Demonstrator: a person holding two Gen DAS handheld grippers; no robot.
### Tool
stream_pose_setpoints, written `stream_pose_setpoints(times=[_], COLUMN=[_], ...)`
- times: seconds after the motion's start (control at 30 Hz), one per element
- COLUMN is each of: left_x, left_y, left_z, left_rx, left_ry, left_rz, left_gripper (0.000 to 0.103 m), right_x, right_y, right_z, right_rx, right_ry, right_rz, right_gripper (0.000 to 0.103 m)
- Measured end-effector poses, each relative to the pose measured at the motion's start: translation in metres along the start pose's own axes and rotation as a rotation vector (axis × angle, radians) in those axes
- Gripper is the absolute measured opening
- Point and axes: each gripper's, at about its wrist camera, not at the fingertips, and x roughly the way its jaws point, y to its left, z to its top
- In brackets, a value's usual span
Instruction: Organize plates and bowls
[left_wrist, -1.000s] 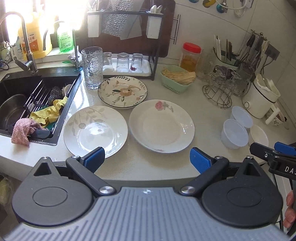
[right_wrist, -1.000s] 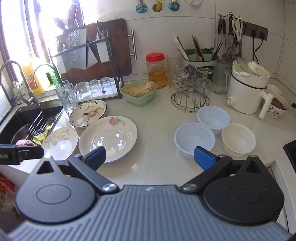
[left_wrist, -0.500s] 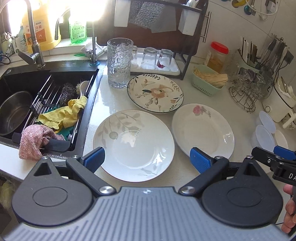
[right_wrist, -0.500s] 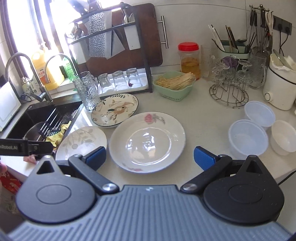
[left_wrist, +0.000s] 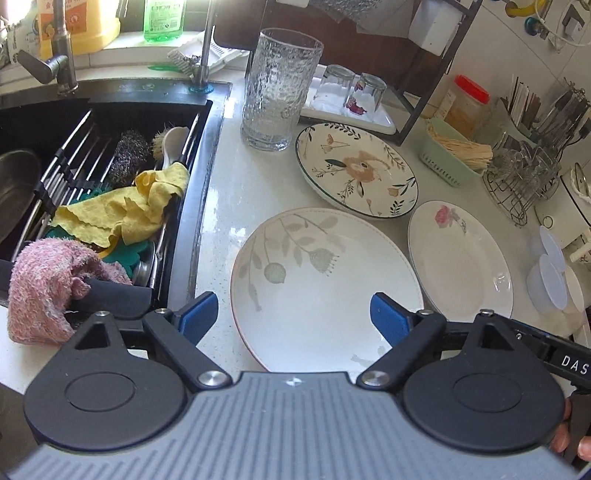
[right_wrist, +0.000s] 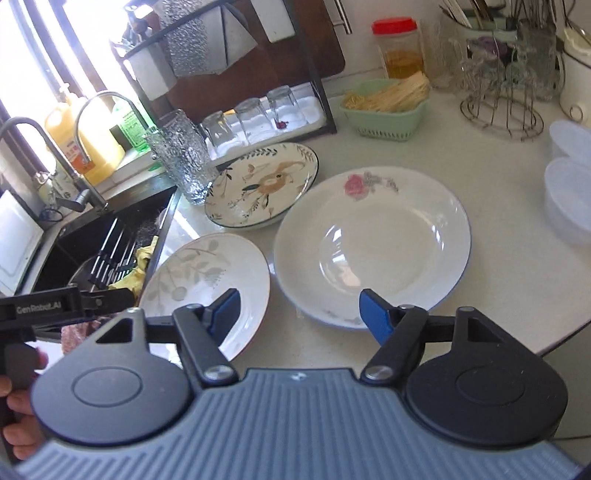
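- Left wrist view: the left gripper (left_wrist: 293, 314) hangs low over the leaf-print plate (left_wrist: 325, 288), which lies flat on the pale countertop (left_wrist: 225, 192) just beside the sink (left_wrist: 110, 122).
- Its jaws are wide but closing, with nothing pinched; the plate's near rim sits between the blue pads (left_wrist: 197, 314), apparently untouched.
- Just right of it lies the rose plate (left_wrist: 461, 258), and behind both the dark-rimmed floral plate (left_wrist: 356, 170), its edge very close to the leaf-print plate.
- Three plastic bowls (left_wrist: 550, 266) cluster at the far right edge, well apart from the plates.
- Handling call: this looks like glazed ceramic, so stiff, fairly heavy, slick and breakable. The raised near rim is probably the only place a two-finger claw can bite.
- Right wrist view: the right gripper (right_wrist: 299, 314) hovers over the gap between the leaf-print plate (right_wrist: 207, 280) and the rose plate (right_wrist: 373, 243).
- Its jaws stand partly apart and are closing, holding nothing; the right pad (right_wrist: 375, 314) overlaps the rose plate's near rim, though contact cannot be confirmed.
- The floral plate (right_wrist: 262, 184) sits behind, beside a ribbed glass tumbler (right_wrist: 183, 158); two translucent bowls (right_wrist: 570, 177) are cut off by the right edge of the view.
- Handling call: the rose plate has a deep well and a sloped, glossy rim, so a shallow pinch could slide off. A firm hold on the near lip, lifted level, looks safest; the bowls seem light and flexible by comparison.
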Motion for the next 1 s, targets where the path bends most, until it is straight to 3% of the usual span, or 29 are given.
stream_pose_setpoints(times=[0.2, 0.37, 0.53, 0.7, 0.83, 1.0], left_x=[0.036, 0.047, 0.053, 0.066, 0.073, 0.079], left_y=[0.010, 0.020, 0.033, 0.045, 0.045, 0.046], left_z=[0.002, 0.007, 0.008, 0.012, 0.019, 0.022], left_rx=[-0.051, -0.074, -0.075, -0.088, -0.080, -0.069], left_ry=[-0.009, -0.012, -0.010, 0.022, 0.029, 0.049], left_rz=[-0.028, -0.054, -0.031, -0.044, -0.050, -0.058], left_gripper=[0.089, 0.087, 0.075, 0.052, 0.039, 0.035], right_x=[0.023, 0.043, 0.057, 0.067, 0.073, 0.082], right_y=[0.004, 0.002, 0.005, 0.011, 0.016, 0.019], right_z=[-0.012, -0.018, -0.022, -0.019, -0.013, -0.007], right_rx=[0.041, 0.111, 0.117, 0.090, 0.077, 0.057], right_ry=[0.043, 0.083, 0.089, 0.080, 0.080, 0.092], right_rz=[0.076, 0.117, 0.107, 0.120, 0.100, 0.073], right_gripper=[0.045, 0.036, 0.032, 0.024, 0.021, 0.014])
